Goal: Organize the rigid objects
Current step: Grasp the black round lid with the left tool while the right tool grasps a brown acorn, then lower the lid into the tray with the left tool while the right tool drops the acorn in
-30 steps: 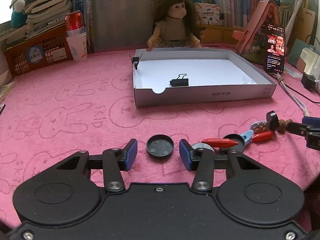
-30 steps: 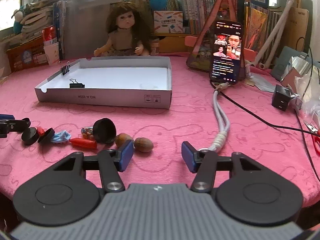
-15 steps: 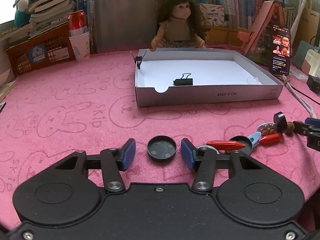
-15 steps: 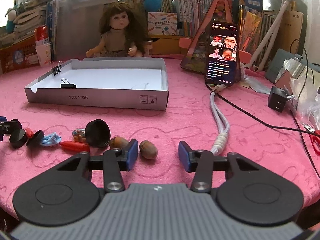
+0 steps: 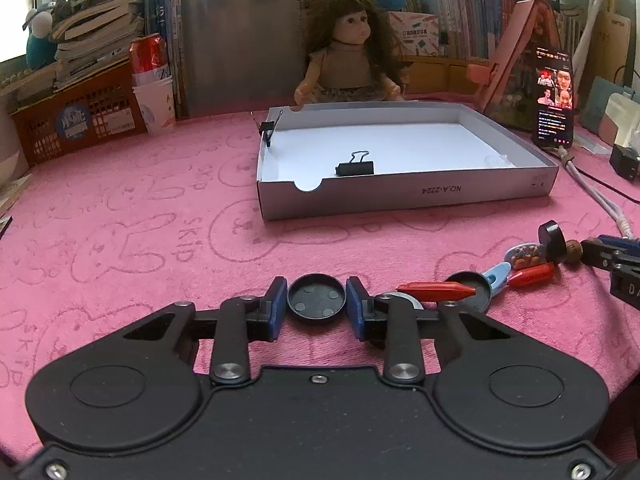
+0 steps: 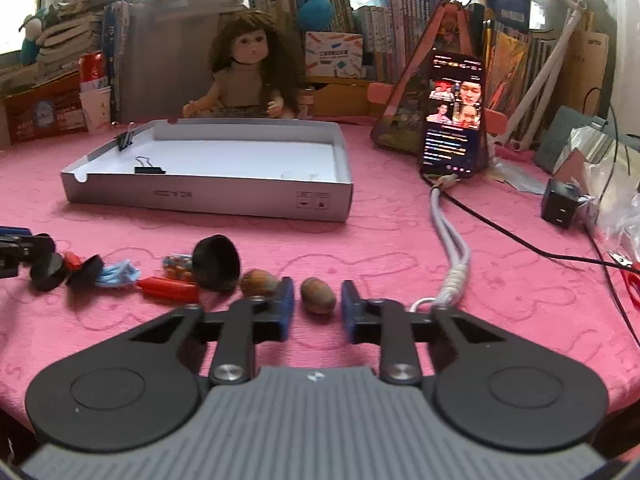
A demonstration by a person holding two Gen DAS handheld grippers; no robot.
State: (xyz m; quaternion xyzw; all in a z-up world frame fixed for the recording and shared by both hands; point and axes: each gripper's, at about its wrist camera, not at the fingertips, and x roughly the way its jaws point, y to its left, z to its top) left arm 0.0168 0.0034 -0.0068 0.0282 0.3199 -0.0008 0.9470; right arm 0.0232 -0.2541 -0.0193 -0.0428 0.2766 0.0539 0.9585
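The left gripper (image 5: pixel 316 302) is resting low on the pink cloth (image 5: pixel 120 240), and its jaws have just been closing; now the blue pads (image 5: pixel 278 304) are pressing on both sides of a round black cap (image 5: pixel 316 298), which is lying flat on the cloth between them. Just to the right of this cap a small heap is lying: a red crayon-like piece (image 5: pixel 436 291) across another black lid (image 5: pixel 474 290), a light blue clip (image 5: pixel 496 274) and a second red piece (image 5: pixel 530 275). The right gripper (image 6: pixel 316 304) is also sitting low on the cloth, and its jaws have just been closing too. A brown nut (image 6: pixel 318 301) is lying between its blue pads, but a narrow gap is showing on each side, so the pads are not pressing on it in the right wrist view. A second brown nut (image 6: pixel 258 282) is lying just beside the left pad, touching a tilted black cap (image 6: pixel 216 262). Farther back, a shallow white box (image 5: pixel 400 196) is standing on the cloth. One black binder clip (image 5: pixel 355 167) is lying inside it near the front wall, and another clip (image 5: pixel 267 128) is gripping the left rim at the far corner. Behind the box a doll (image 5: pixel 352 64) is sitting, and a phone (image 6: pixel 454 114) with a lit screen is leaning on a stand at the right.
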